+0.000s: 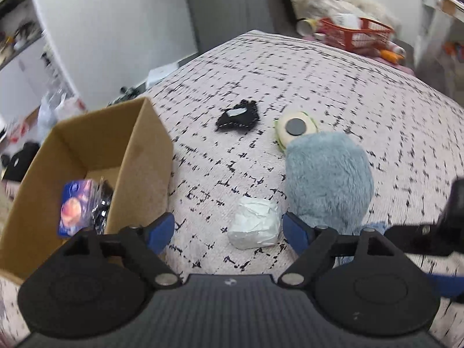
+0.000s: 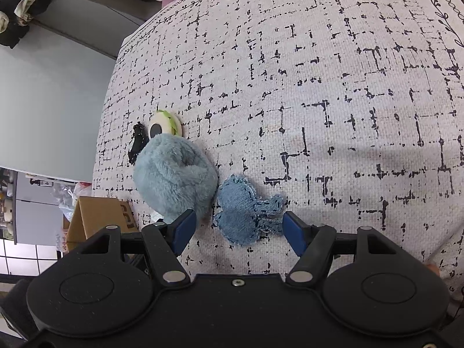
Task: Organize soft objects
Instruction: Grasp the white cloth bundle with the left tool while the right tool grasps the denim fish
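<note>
My right tongs (image 2: 235, 232) hung wide over the denim patch (image 2: 247, 214) beside the blue plush (image 2: 174, 177) — lined up to grab. Left tongs (image 1: 227, 232) wide above the white bundle (image 1: 255, 224), the box (image 1: 95, 156) alongside for drop-offs.

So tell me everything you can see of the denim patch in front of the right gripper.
The denim patch is a small, flat piece of faded blue jean cloth with frayed edges and dark stitching, irregular in outline, with a lobe to its right. It lies flat on the patterned cloth, against the fluffy blue plush, between the open right gripper's fingers.
</note>
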A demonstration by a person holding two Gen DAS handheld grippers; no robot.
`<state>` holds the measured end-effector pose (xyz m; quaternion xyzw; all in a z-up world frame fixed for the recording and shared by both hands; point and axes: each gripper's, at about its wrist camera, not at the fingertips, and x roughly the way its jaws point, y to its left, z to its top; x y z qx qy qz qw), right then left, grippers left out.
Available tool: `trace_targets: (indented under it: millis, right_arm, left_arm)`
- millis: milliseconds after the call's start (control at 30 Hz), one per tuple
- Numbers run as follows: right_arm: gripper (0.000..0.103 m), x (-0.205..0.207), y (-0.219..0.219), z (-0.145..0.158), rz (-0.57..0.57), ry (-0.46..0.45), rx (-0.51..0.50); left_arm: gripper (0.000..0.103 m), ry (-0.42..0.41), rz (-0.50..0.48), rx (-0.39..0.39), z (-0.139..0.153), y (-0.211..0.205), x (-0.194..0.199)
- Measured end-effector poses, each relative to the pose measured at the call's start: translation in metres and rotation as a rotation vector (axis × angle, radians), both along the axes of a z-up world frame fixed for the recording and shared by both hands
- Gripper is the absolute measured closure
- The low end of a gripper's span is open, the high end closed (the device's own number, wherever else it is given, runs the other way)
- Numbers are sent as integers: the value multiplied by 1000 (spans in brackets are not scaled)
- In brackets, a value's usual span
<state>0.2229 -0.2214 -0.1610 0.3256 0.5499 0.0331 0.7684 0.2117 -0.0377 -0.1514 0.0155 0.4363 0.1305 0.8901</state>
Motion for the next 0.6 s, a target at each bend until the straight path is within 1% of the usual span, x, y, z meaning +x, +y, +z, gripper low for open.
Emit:
trace_targets:
  millis: [167, 300, 333, 400, 533, 600]
  right_arm:
    - [37, 2, 3, -5, 4, 15, -10]
    - [37, 4, 6, -12, -1, 33, -24]
    - [38, 5, 6, -14, -2, 36, -27]
    - [38, 6, 8, -15, 0, 35, -35]
    - [39, 8, 10, -16, 5, 26, -56]
    - [43, 8, 12, -15, 9, 18, -70]
  left_arm:
    - [24, -11, -74, 10, -1, 0, -1]
    - [27, -5, -128, 27, -5, -4, 2]
    - [29, 9, -137, 1, -8, -2, 5]
    - [31, 38, -125, -48, -15, 2, 10]
    - [33, 42, -134, -51, -24, 5, 15]
    - [34, 31, -144, -63, -24, 6, 15]
